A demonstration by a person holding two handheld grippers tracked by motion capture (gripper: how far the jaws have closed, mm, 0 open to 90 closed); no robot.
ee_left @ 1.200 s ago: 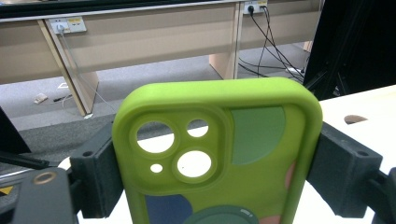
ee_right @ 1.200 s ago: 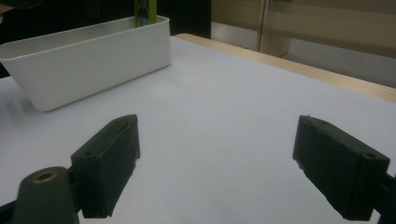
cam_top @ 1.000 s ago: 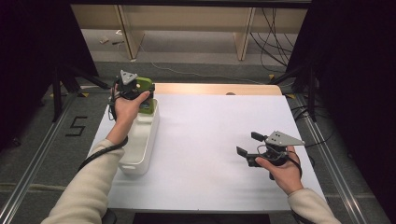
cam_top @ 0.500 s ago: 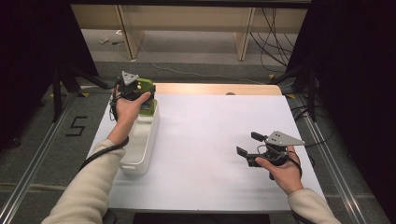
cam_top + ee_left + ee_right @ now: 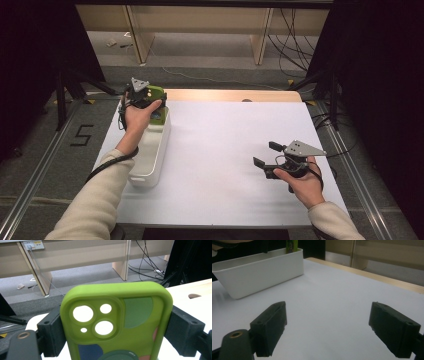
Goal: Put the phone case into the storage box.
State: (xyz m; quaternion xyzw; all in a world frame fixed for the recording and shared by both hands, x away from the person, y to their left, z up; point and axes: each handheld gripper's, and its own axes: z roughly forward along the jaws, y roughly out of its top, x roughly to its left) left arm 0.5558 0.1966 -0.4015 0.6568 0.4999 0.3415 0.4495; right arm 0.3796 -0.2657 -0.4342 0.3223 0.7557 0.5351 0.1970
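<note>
A lime-green phone case (image 5: 117,322) with camera cutouts and coloured patches stands upright between the black jaws of my left gripper (image 5: 116,335), which press on its two sides. From above, the left gripper (image 5: 150,101) holds the phone case (image 5: 158,111) at the far end of a long white bin (image 5: 150,165). In the right gripper view the case (image 5: 292,245) pokes up behind the bin's (image 5: 262,272) rim. My right gripper (image 5: 266,154) rests low over the white table at the right, open with nothing between its jaws (image 5: 327,327).
The white tabletop (image 5: 225,140) has a strip of bare wood (image 5: 230,95) along its far edge. Beyond it are wooden furniture legs and loose cables on a grey floor. Dark stands flank both sides of the table.
</note>
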